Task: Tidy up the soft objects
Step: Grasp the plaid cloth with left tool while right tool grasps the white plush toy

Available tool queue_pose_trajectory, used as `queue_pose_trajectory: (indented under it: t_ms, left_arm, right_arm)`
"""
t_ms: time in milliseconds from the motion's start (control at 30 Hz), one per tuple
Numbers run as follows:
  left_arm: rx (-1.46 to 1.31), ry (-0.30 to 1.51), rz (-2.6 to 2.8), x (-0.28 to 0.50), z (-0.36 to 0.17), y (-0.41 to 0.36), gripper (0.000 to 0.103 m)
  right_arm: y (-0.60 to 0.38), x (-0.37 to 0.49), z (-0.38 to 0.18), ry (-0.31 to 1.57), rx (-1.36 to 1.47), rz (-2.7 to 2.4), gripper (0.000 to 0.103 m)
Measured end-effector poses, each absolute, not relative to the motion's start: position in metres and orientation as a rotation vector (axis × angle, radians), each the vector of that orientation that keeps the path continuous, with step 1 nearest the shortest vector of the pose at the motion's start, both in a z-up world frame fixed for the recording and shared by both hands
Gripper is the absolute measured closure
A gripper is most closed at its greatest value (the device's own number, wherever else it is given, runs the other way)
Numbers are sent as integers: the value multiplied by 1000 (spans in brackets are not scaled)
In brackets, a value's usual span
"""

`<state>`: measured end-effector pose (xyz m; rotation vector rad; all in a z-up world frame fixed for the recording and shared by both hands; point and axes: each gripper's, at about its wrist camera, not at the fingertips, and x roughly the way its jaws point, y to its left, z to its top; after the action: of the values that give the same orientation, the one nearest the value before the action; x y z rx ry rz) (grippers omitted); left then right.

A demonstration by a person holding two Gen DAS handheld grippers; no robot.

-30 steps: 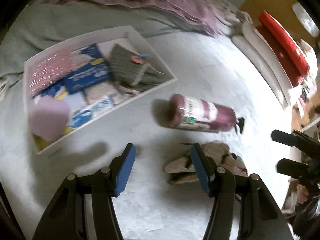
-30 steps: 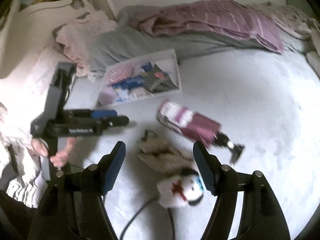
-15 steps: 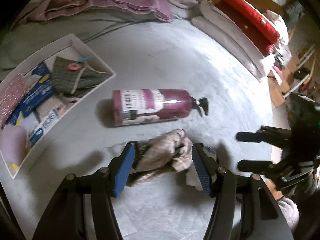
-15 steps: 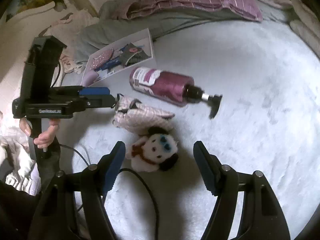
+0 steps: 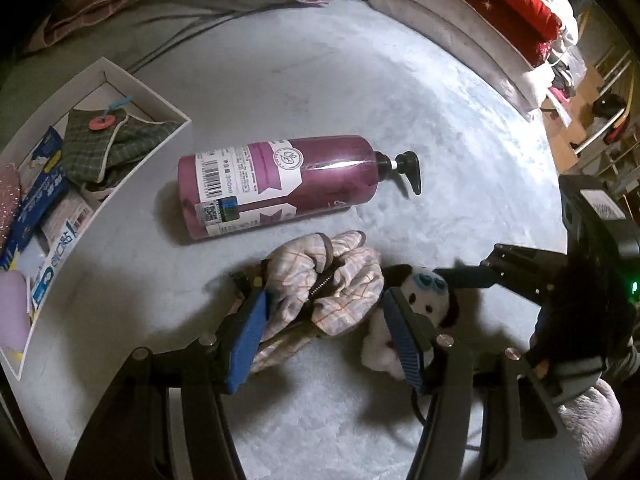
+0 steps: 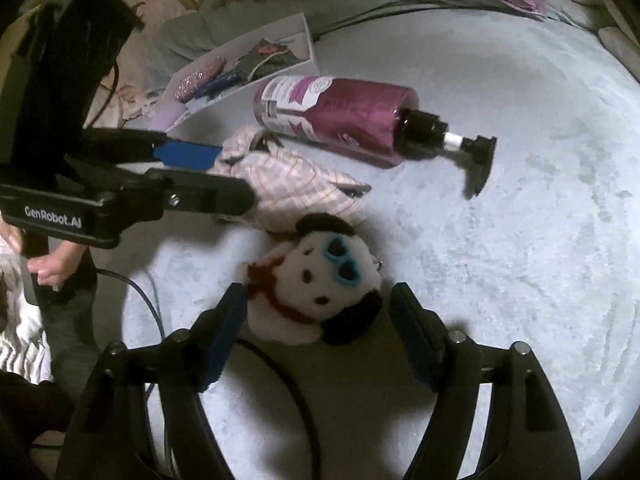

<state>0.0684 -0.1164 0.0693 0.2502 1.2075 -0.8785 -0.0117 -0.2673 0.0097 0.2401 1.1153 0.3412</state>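
Note:
A pink plaid fabric pouch (image 5: 324, 280) lies on the grey bed cover; my left gripper (image 5: 326, 324) is open with its blue pads on either side of it. The pouch also shows in the right wrist view (image 6: 292, 184), with the left gripper (image 6: 216, 176) around its left end. A white plush dog with blue heart glasses (image 6: 316, 288) lies beside the pouch. My right gripper (image 6: 316, 332) is open and straddles the plush. The plush also shows in the left wrist view (image 5: 416, 300), with the right gripper (image 5: 472, 276) over it.
A purple pump bottle (image 5: 280, 188) lies on its side just beyond the pouch, and shows in the right wrist view (image 6: 340, 116). A white tray (image 5: 132, 80) with a green plaid pouch, blue packets and pink items stands at the left. Bedding and pillows (image 5: 460, 28) line the far edge.
Both grippers have come forward and down. The left one now brackets the plaid pouch. The right one now brackets the plush dog.

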Motion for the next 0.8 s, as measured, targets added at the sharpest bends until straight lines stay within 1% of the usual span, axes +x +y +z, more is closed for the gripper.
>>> queue_pose_trajectory:
  t_ms: [233, 300, 367, 433, 633, 800]
  left_arm:
    - [303, 1247, -788, 77, 47, -128, 43]
    - [285, 1242, -779, 80, 45, -128, 45]
    - [253, 1216, -775, 82, 49, -124, 57]
    - [227, 1207, -772, 85, 52, -121, 63]
    - [193, 1193, -752, 88, 57, -116, 67]
    - [176, 1157, -723, 89, 69, -105, 68]
  right_arm:
    - [-256, -11, 2, 1098, 229, 357, 27]
    - [-256, -11, 1, 1097, 224, 349, 27]
    - [-254, -11, 1, 1091, 212, 350, 27]
    - [-254, -10, 1, 1090, 203, 340, 33]
    - [-266, -11, 2, 1087, 266, 345, 46]
    - [-281, -14, 11, 1063, 351, 350, 48]
